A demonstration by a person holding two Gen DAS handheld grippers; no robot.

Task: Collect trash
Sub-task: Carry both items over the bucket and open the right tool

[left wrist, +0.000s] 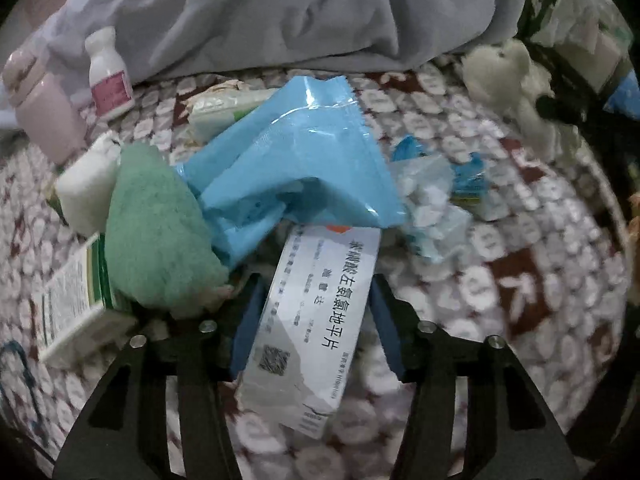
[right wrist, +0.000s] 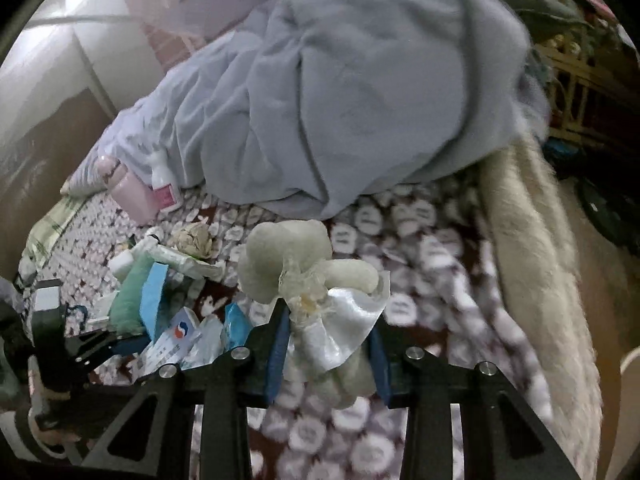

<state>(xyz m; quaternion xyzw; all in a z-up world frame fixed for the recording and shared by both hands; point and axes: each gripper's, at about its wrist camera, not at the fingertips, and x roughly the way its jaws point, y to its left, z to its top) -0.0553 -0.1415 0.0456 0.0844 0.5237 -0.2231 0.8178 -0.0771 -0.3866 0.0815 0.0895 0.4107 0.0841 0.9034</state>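
Note:
My left gripper [left wrist: 316, 316] is shut on a white medicine box [left wrist: 316, 320] with black Chinese print, held above the patterned bedspread [left wrist: 500, 300]. A crumpled blue plastic bag [left wrist: 296, 152] lies just ahead of it, beside a green plush item [left wrist: 156, 232]. My right gripper [right wrist: 328, 344] is shut on a cream plush bear [right wrist: 296, 264] in a white satin dress, lifted over the bed. The left gripper [right wrist: 120, 344] and its box [right wrist: 172, 344] show at the left of the right wrist view, by the blue bag [right wrist: 154, 300].
A rumpled grey blanket [left wrist: 280, 12] covers the back of the bed. A white bottle with a pink label [left wrist: 108, 76], a pink bottle [left wrist: 44, 108], a white-green box [left wrist: 76, 300], clear and blue wrappers [left wrist: 436, 200] and a crumpled paper ball [right wrist: 194, 240] lie around.

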